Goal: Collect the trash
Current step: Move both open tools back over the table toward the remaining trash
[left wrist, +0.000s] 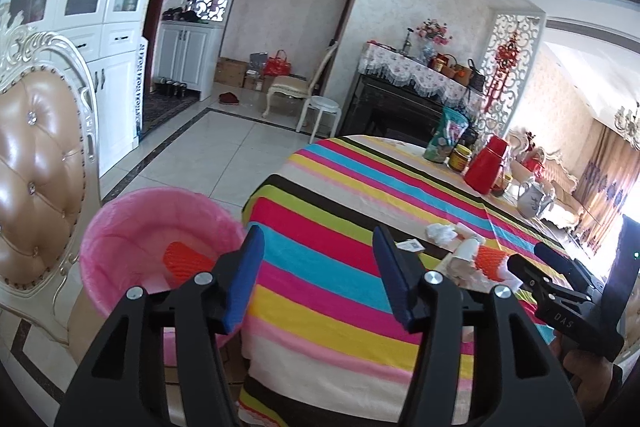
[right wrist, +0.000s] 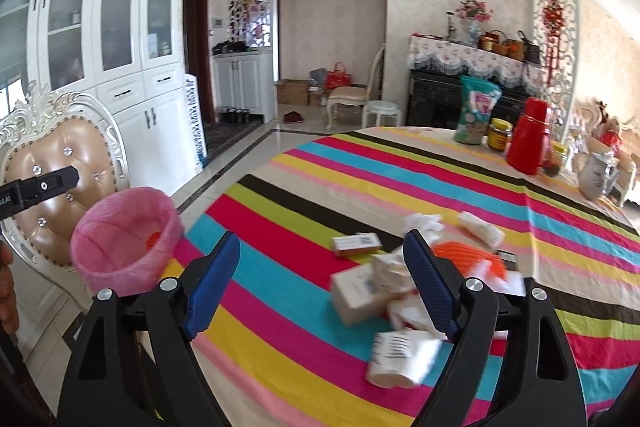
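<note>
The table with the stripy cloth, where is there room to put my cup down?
The near-left stretch of the table, between the pink bin and the trash pile, is bare. So is the middle, before the red flask and jars. The pile itself is crowded.

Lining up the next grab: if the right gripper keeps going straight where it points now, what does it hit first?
Probably the trash pile: the right gripper, open and empty, aims at the small cardboard box on the striped tablecloth; depth is unclear.

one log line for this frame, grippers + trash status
left gripper: open, empty | right gripper: open, empty | bin: orange piece inside | trash pile: on table
</note>
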`<state>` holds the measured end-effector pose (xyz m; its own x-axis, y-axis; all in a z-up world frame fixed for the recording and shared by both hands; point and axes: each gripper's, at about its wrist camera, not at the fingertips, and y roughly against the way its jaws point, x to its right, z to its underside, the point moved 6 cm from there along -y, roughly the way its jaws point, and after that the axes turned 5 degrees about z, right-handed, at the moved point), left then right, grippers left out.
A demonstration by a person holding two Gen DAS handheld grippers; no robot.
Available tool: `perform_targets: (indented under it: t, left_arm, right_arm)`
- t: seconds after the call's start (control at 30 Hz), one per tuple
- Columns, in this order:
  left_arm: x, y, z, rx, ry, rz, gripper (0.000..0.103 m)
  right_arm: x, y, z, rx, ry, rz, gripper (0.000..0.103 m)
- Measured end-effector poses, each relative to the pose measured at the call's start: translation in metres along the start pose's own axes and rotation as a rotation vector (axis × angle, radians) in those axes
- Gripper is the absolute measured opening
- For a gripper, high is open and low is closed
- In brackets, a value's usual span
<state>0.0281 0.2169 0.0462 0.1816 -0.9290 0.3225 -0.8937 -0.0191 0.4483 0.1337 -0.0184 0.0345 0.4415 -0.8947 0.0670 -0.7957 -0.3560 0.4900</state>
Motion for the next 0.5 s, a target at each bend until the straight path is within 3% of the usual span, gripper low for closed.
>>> perform_targets:
  t: [0.5]
  left_arm:
    - [0.106,-0.04,0.011,-0.049,-0.115,0.066,0.055]
  right_arm:
    - [0.147,0.017,0.037,-0.01,-0.087,0.156,0.083]
